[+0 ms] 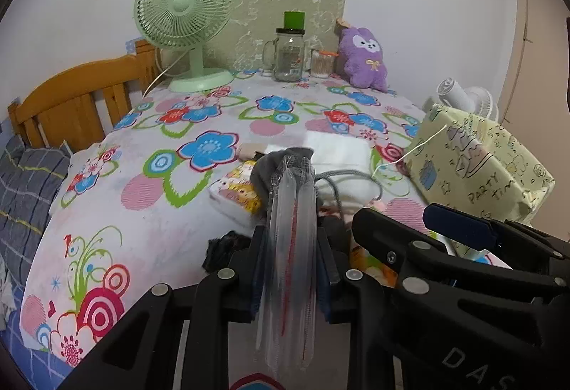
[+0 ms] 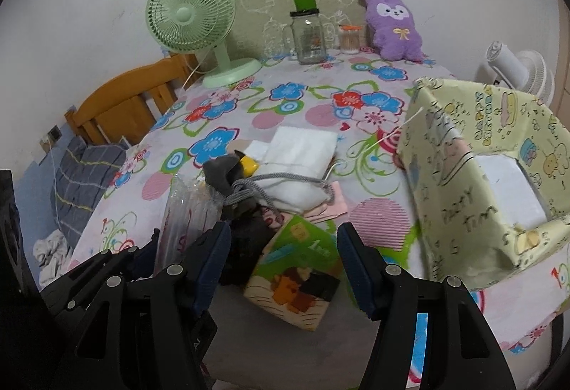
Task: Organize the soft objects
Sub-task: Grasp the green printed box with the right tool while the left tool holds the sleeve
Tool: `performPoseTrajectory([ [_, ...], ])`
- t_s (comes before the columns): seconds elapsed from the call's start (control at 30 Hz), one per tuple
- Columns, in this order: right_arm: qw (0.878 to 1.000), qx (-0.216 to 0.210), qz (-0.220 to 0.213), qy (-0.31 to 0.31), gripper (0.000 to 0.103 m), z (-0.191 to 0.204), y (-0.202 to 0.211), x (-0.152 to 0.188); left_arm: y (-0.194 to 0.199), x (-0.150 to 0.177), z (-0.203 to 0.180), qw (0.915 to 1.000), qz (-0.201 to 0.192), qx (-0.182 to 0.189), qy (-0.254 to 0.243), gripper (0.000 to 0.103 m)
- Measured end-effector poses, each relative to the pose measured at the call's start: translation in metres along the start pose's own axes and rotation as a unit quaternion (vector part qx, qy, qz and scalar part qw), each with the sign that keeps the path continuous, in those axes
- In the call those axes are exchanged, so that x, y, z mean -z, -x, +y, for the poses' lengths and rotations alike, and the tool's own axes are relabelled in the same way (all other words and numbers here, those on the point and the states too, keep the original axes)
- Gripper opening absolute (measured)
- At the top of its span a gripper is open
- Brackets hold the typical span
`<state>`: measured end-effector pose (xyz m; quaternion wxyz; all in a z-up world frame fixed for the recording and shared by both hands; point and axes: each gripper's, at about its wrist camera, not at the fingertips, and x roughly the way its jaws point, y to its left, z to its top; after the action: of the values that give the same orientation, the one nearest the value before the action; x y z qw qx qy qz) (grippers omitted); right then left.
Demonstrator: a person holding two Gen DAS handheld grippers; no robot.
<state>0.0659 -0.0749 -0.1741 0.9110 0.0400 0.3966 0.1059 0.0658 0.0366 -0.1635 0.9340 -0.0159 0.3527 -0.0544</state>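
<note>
My left gripper is shut on a clear inflated air-cushion strip with red marks; the strip stands up between the pads. Just beyond it lies a pile: a grey cloth, a white pouch with a grey cord, a cartoon tissue pack and a black cloth. My right gripper is open, its fingers either side of a green and brown tissue box without touching it. In the right wrist view the strip shows to the left, with the pouch and a pink cloth behind the box.
The table wears a floral cloth. A yellow wrapped box stands close at the right. Along the back wall are a green fan, a glass jar and a purple plush. A wooden headboard is at the left.
</note>
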Motion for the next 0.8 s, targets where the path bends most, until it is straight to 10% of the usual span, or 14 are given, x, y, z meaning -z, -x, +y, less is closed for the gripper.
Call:
performPoseTrajectory([
  [0.67,0.996,0.032,0.054,-0.061,0.072,-0.02,-0.038,0.006,-0.017,0.008,0.006,0.9998,0.017,-0.005,0.002,0.024],
  [0.8,0.995,0.028,0.063,-0.069,0.059,-0.021,-0.04,0.007,-0.017,0.007,0.004,0.9998,0.018,-0.008,0.002,0.023],
])
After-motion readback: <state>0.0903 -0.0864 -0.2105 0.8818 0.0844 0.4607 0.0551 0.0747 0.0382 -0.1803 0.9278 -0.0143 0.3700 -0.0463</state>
